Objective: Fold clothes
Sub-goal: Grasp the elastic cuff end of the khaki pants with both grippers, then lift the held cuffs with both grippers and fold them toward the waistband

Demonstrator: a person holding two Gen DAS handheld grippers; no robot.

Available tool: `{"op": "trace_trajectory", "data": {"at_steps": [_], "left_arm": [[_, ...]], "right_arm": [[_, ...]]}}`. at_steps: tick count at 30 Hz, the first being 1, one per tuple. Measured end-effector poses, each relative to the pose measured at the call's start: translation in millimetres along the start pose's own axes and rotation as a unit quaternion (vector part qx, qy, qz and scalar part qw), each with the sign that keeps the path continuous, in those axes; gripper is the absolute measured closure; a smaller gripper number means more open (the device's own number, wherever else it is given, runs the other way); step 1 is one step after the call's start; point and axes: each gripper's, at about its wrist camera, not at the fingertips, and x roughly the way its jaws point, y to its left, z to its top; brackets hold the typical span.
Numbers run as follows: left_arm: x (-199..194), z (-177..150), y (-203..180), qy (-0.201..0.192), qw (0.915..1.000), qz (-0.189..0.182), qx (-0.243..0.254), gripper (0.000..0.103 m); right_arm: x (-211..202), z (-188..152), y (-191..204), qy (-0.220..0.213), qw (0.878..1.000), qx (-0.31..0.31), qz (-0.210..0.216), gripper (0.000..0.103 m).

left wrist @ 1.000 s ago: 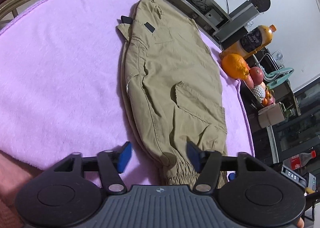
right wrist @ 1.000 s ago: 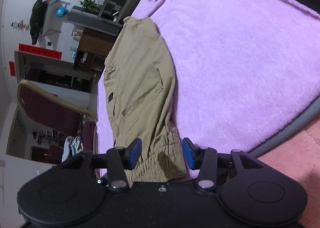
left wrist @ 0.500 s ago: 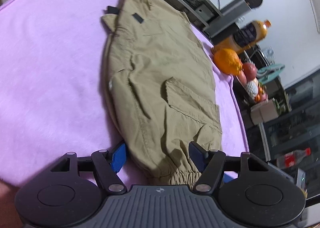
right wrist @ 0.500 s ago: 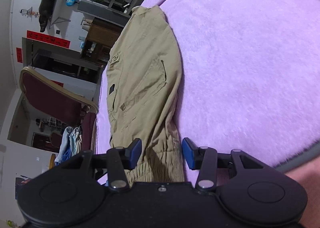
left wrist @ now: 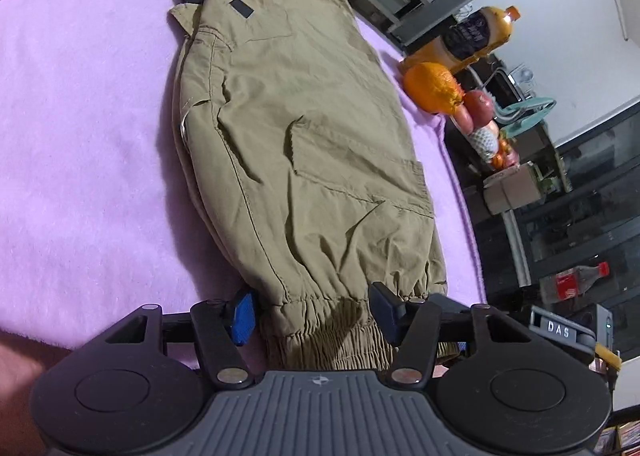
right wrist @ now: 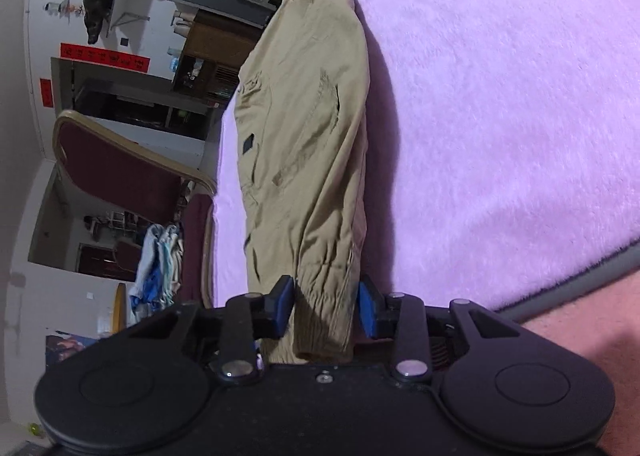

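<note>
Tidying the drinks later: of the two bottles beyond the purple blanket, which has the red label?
The clear bottle lying on its side low at the right; the other, the orange juice bottle behind the orange, has a dark label.

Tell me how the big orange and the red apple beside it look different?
The orange is bigger and bumpy-skinned; the red apple is smaller and smooth. The orange sits on the purple blanket near the khaki pants; the apple lies beyond it, farther from them. Both are round fruit.

khaki cargo trousers [left wrist: 304, 159] | folded lengthwise, flat | elastic cuffs nearest
</note>
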Motion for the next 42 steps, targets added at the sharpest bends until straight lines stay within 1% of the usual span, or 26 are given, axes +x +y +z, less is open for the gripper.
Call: {"op": "trace_trajectory", "data": {"at_steps": [2, 3, 4, 6, 8, 9, 10, 11, 13, 14, 15, 17, 20, 22, 25, 28, 32, 34, 35, 36, 37, 38, 39, 40, 42], "left_arm": [[1.0, 0.2, 1.2, -0.002, 1.0, -0.002, -0.002, 0.045], [1.1, 0.4, 1.8, -0.002, 1.0, -0.004, -0.003, 0.044], [1.6, 0.4, 1.5, -0.004, 1.0, -0.005, -0.003, 0.043], [3.8, 0.5, -0.8, -0.006, 1.0, -0.006, 0.002, 0.04], [5.6, 0.8, -5.4, -0.007, 0.9999, 0.001, 0.012, 0.04], [6.2, 0.7, -8.3, -0.007, 0.9998, 0.006, 0.019, 0.041], [5.9, 0.6, -10.0, -0.006, 0.9997, 0.008, 0.022, 0.041], [5.3, 0.7, -11.0, -0.006, 0.9997, 0.01, 0.022, 0.041], [-1.0, 0.4, -9.8, -0.009, 0.9999, 0.006, 0.014, 0.041], [-6.3, 0.0, -8.8, -0.012, 0.9999, 0.002, 0.007, 0.041], [-12.4, -0.5, -7.8, -0.016, 0.9999, -0.004, -0.001, 0.039], [-26.4, -1.4, -4.5, -0.029, 0.9987, -0.033, -0.024, 0.036], [-44.3, -5.4, 2.6, -0.041, 0.9947, -0.075, -0.058, 0.032], [-49.1, -12.9, 9.9, -0.035, 0.9915, -0.095, -0.082, 0.03], [-39.1, -23.1, 20.8, -0.001, 0.9854, -0.123, -0.117, 0.029], [-24.0, -28.2, 26.4, 0.027, 0.9812, -0.134, -0.136, 0.028], [-4.9, -26.5, 28.9, 0.033, 0.9775, -0.15, -0.144, 0.027], [-1.1, -26.9, 28.6, 0.03, 0.9762, -0.16, -0.144, 0.029], [0.3, -27.3, 28.2, 0.029, 0.9756, -0.165, -0.143, 0.038], [-0.4, -27.1, 26.4, 0.026, 0.9769, -0.165, -0.133, 0.052], [-2.8, -26.7, 22.9, 0.022, 0.9795, -0.161, -0.119, 0.061], [-6.1, -26.7, 19.7, 0.017, 0.9823, -0.153, -0.107, 0.075], [-9.7, -27.0, 16.9, 0.013, 0.9849, -0.144, -0.095, 0.078], [-13.2, -27.4, 14.1, 0.009, 0.9873, -0.135, -0.083, 0.079], [-16.9, -28.9, 14.3, 0.008, 0.9889, -0.123, -0.083, 0.08]], "right_arm": [[4.7, -1.1, -5.4, -0.005, 1.0, 0.007, -0.006, 0.065], [6.6, -1.6, -7.4, -0.007, 1.0, 0.009, -0.008, 0.062], [7.3, -2.1, -7.5, -0.009, 1.0, 0.009, -0.004, 0.061], [9.5, -4.5, -3.5, -0.015, 1.0, 0.004, -0.006, 0.055], [12.3, -7.7, 2.9, -0.022, 1.0, -0.003, -0.015, 0.054], [13.7, -9.2, 6.0, -0.026, 0.999, -0.007, -0.02, 0.057], [14.7, -10.9, 9.3, -0.03, 0.999, -0.008, -0.026, 0.063], [14.8, -12.7, 13.1, -0.034, 0.999, -0.003, -0.038, 0.082], [13.4, -16.1, 20.0, -0.042, 0.998, 0.011, -0.052, 0.083], [8.5, -16.6, 21.9, -0.044, 0.998, 0.033, -0.033, 0.084], [2.7, -17.1, 23.5, -0.045, 0.997, 0.056, -0.011, 0.085], [-12.9, -17.7, 28.9, -0.05, 0.994, 0.093, 0.037, 0.085], [-29.9, -19.6, 39.9, -0.056, 0.99, 0.11, 0.074, 0.085], [-36.0, -23.4, 42.2, -0.055, 0.986, 0.125, 0.094, 0.085], [-33.2, -26.9, 36.1, -0.055, 0.984, 0.138, 0.098, 0.085], [-22.7, -30.8, 21.4, -0.054, 0.979, 0.169, 0.099, 0.085], [-15.3, -33.7, 1.9, -0.051, 0.974, 0.195, 0.107, 0.085], [-14.5, -33.5, -4.8, -0.05, 0.972, 0.203, 0.11, 0.085], [-14.2, -32.7, -6.7, -0.049, 0.972, 0.203, 0.11, 0.085], [-13.9, -31.8, -8.7, -0.048, 0.972, 0.203, 0.11, 0.085], [-13.1, -30.7, -10.6, -0.048, 0.973, 0.2, 0.108, 0.084], [-12.2, -29.3, -12.1, -0.048, 0.975, 0.194, 0.099, 0.084], [-11.2, -27.8, -13.6, -0.047, 0.977, 0.189, 0.091, 0.084], [-10.2, -26.6, -15.2, -0.046, 0.979, 0.183, 0.082, 0.083], [-9.7, -26.5, -17.5, -0.04, 0.983, 0.168, 0.068, 0.079]]}}
